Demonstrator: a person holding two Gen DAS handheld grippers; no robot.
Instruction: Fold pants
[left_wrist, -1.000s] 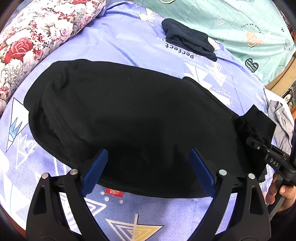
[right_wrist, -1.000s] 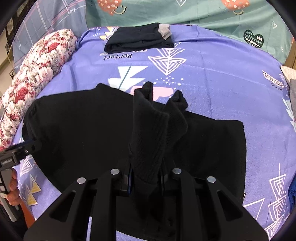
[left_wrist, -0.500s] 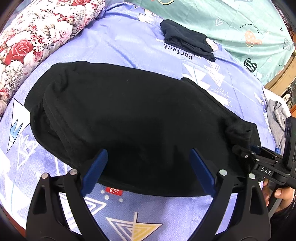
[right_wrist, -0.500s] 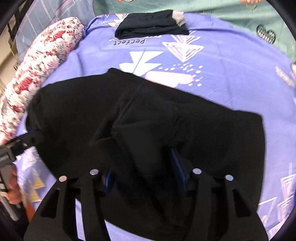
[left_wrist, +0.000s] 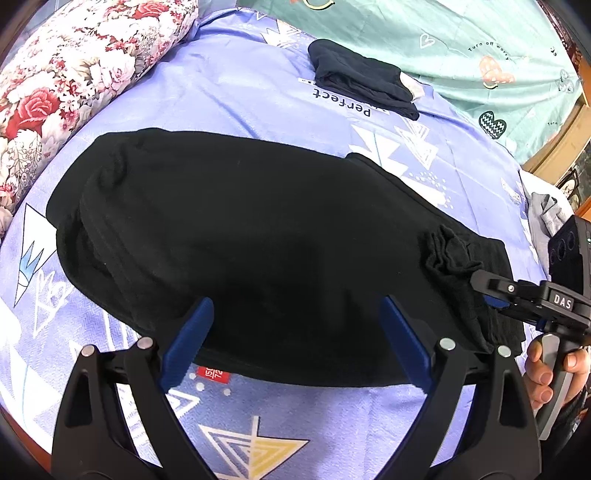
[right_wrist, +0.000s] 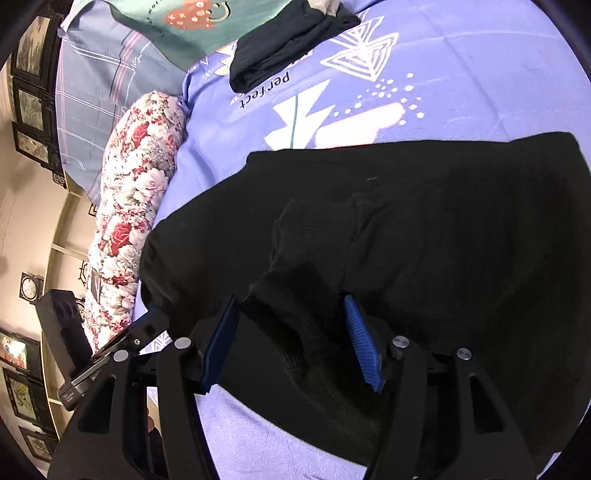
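Note:
The black pants (left_wrist: 240, 229) lie folded flat across the purple sheet (left_wrist: 240, 88). My left gripper (left_wrist: 295, 302) hangs open over their near edge, with nothing pinched between its blue pads. At the right end, my right gripper (left_wrist: 484, 288) rests at a bunched ridge of the leg ends (left_wrist: 447, 251). In the right wrist view the right gripper (right_wrist: 290, 301) has its jaws opening. The raised fold of black cloth (right_wrist: 310, 251) sits loosely between the pads (right_wrist: 360, 343), which do not press on it. The left gripper (right_wrist: 122, 343) shows at the lower left.
A folded dark garment (left_wrist: 362, 85) lies at the far side of the bed. A floral pillow (left_wrist: 74, 74) runs along the left edge, a teal blanket (left_wrist: 443, 44) covers the back, and grey clothing (left_wrist: 543, 218) sits at the right. A person's hand (left_wrist: 546, 373) holds the right gripper's handle.
The right gripper lowered the lifted leg ends onto the pants, let its jaws spread off the cloth and rolled. The left gripper stayed put, open.

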